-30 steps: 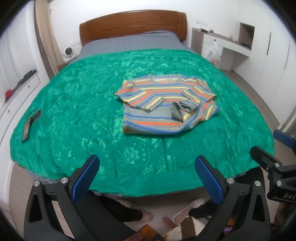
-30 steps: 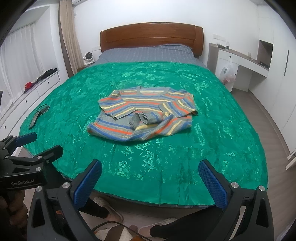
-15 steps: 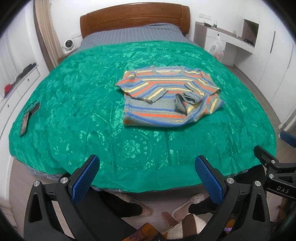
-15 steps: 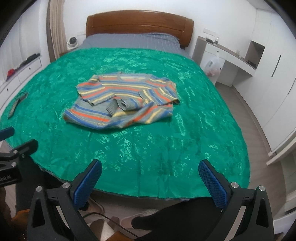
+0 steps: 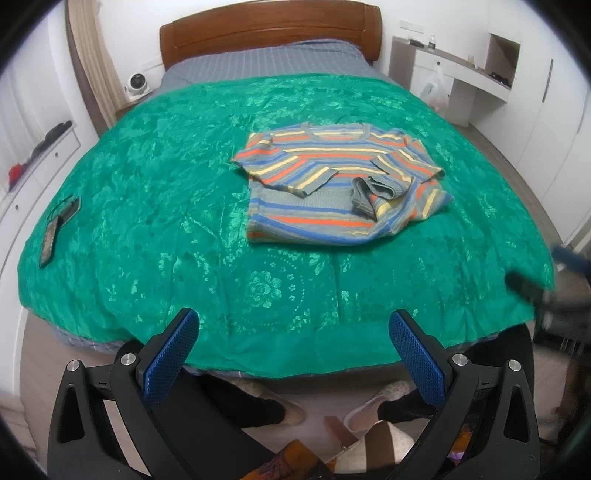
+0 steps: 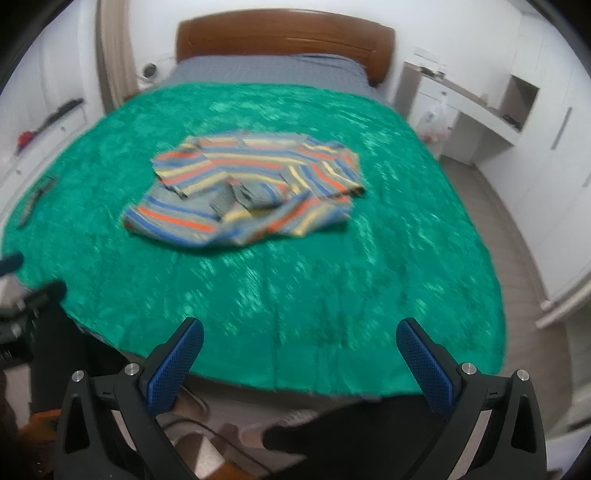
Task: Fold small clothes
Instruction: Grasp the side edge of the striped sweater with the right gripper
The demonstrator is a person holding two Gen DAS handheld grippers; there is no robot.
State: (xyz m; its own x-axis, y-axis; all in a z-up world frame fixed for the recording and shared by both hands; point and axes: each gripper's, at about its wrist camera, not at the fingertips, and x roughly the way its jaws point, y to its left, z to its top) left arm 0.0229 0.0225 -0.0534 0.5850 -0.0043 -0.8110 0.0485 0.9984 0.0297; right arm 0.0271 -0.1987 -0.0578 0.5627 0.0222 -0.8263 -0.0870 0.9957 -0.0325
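Note:
A small striped sweater [image 5: 340, 184] in grey, blue, orange and yellow lies flat on the green bedspread [image 5: 147, 221], both sleeves folded in over its front. In the blurred right wrist view the same sweater [image 6: 251, 192] sits mid-bed. My left gripper [image 5: 293, 332] is open and empty, held over the foot edge of the bed, well short of the sweater. My right gripper [image 6: 299, 343] is likewise open and empty above the foot edge. Each gripper shows as a blur at the other view's side edge.
Two dark flat objects [image 5: 59, 225] lie near the bed's left edge. A wooden headboard [image 5: 269, 33] stands at the far end. A white desk [image 5: 454, 77] and wardrobe are on the right, white drawers on the left. A person's feet in slippers [image 5: 373, 402] stand at the bed's foot.
Both grippers have moved forward and a little higher toward the bed, so the sweater looks closer. The right one is swinging, blurring its view. Both stay open.

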